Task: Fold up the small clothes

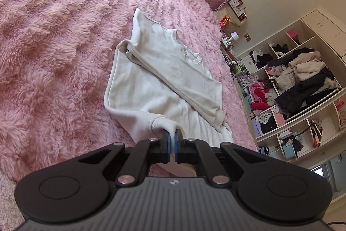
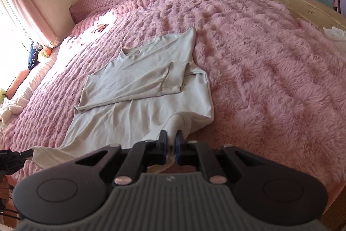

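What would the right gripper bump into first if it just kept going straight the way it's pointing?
Probably the white shirt itself: the right gripper is shut on its near hem and points down at the cloth spread on the pink blanket. Depth is hard to judge.

No legible text, label, brand name or number appears in either wrist view of the bedroom.
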